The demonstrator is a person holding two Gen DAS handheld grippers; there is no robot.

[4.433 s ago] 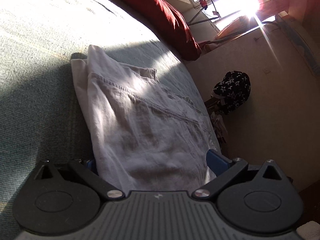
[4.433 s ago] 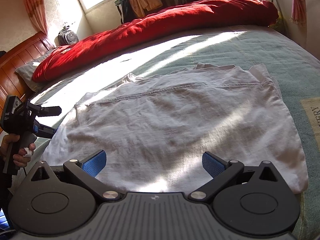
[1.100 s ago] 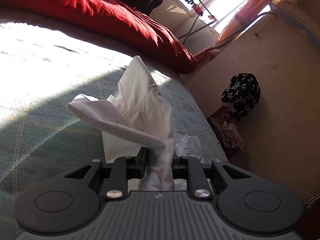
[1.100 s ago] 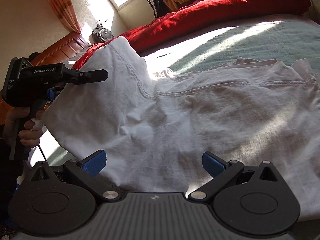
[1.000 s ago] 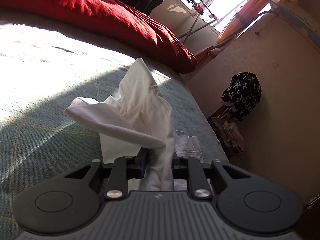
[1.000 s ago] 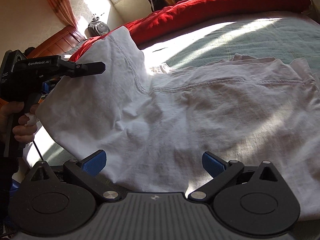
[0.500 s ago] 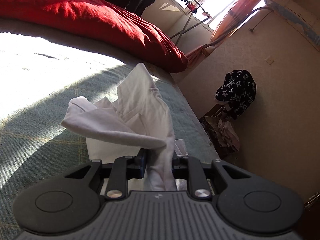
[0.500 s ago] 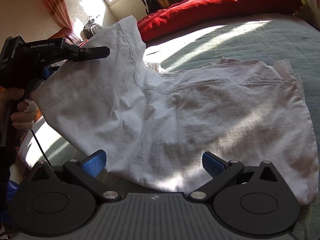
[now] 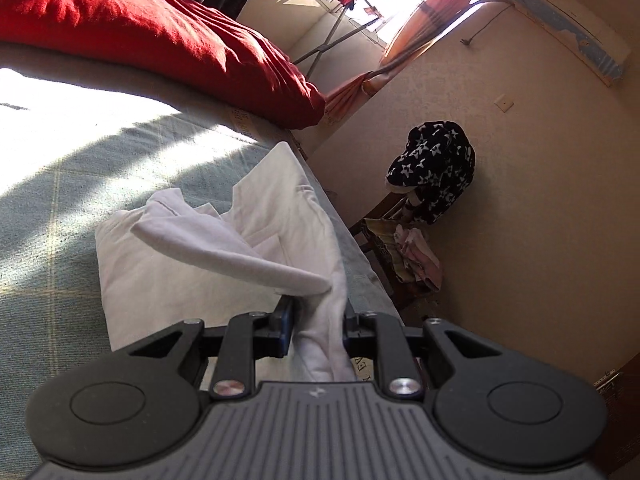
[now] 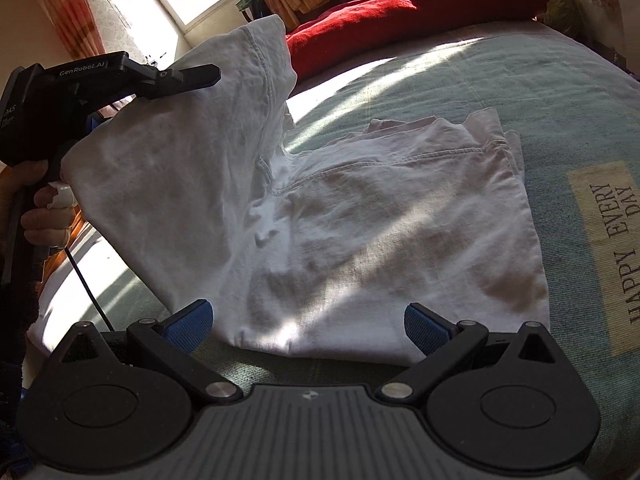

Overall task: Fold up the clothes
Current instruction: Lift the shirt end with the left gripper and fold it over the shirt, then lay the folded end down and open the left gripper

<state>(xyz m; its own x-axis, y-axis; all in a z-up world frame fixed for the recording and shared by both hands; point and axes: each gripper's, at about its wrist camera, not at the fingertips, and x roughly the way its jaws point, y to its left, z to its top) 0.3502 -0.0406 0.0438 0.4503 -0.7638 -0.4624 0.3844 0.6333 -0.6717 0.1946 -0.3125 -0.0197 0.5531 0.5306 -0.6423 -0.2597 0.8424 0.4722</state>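
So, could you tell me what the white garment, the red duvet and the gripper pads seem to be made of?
White garment: looks like thin woven cotton, matte; it creases softly and shows stitched seams.
Red duvet: probably cotton over padding, matte; puffy with fine wrinkles.
Pads of the right gripper: likely blue rubber, with a fine grid texture.

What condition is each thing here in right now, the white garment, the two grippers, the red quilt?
White garment: mostly flat on the bed, one side lifted into the air.
Left gripper: shut on a bunch of the garment's cloth.
Right gripper: open, holding nothing, at the garment's near edge.
Red quilt: bunched along the far side of the bed.
Bed: covered in a green sheet, partly sunlit.
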